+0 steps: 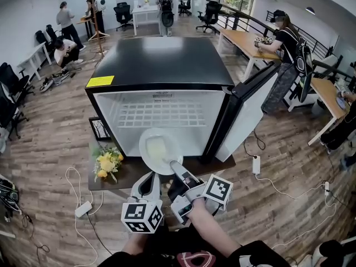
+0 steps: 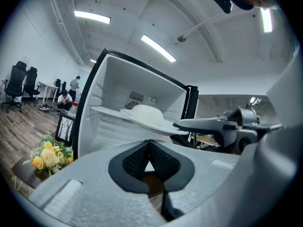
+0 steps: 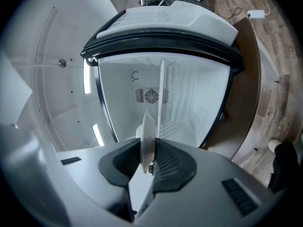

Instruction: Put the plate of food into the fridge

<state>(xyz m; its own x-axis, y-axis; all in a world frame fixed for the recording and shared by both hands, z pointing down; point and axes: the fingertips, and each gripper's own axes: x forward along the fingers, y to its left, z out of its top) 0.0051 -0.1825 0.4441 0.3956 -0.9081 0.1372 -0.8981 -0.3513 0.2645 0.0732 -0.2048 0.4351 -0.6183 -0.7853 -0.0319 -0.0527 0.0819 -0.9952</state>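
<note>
White plate [image 1: 157, 149] rim clamped in right claw [image 3: 148, 148].

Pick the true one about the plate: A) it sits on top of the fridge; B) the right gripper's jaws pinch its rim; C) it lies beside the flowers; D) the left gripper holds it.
B: the jaws of the right gripper clamp the rim of the plate before the open fridge.

The head view looks steeply down from above at the open fridge [image 1: 161, 60], while both gripper views sit low and very close in front, looking into that same fridge, the right one turned sideways.
</note>
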